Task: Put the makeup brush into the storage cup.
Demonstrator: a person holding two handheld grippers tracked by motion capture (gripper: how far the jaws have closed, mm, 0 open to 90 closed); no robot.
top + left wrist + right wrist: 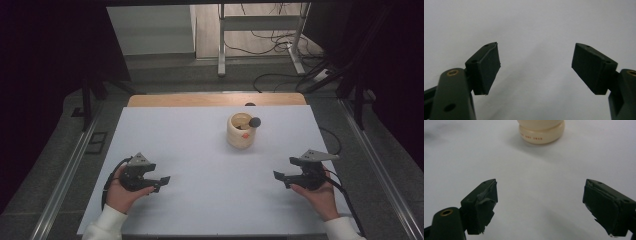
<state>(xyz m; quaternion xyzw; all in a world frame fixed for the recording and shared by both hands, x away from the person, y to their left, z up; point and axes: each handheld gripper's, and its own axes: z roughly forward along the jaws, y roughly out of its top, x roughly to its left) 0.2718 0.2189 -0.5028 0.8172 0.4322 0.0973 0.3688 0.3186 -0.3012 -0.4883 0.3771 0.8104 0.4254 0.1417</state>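
Cream-coloured cup (pixel 241 131) stands upright on the white counter (pixel 200 165), toward the far side and a little right of the middle, with a dark ball-ended stick (pixel 254 122) leaning out over its rim and something small and orange inside. Both hand-held grippers are well apart from it, low over the near part of the counter.

The right hand-held gripper (pixel 281 177) has its jaws spread wide with nothing between them; in the right gripper view the base of the cup (pixel 541 133) sits straight ahead, so this one looks like the likelier to go in. The left hand-held gripper (pixel 161 182) is also spread wide and empty, facing bare counter (pixel 536 25).

Risks, as I judge them:

- The cup is tall for its footprint and narrows above a rounded base. A jaw that reaches it off-centre could push it over or slide it away rather than bracket it.
- The leaning stick overhangs the rim on the right gripper's side — a high approach could knock it, tipping the stick out or levering the cup over.
- The cup looks about as wide as the jaws' spread, so there is little margin; a slightly skewed approach would have one pad strike the wall first.
- The smooth, curved wall may let the pads slip upward or downward when they close.
- The right pads (pixel 482 206) look worn and ragged, which could weaken the hold.
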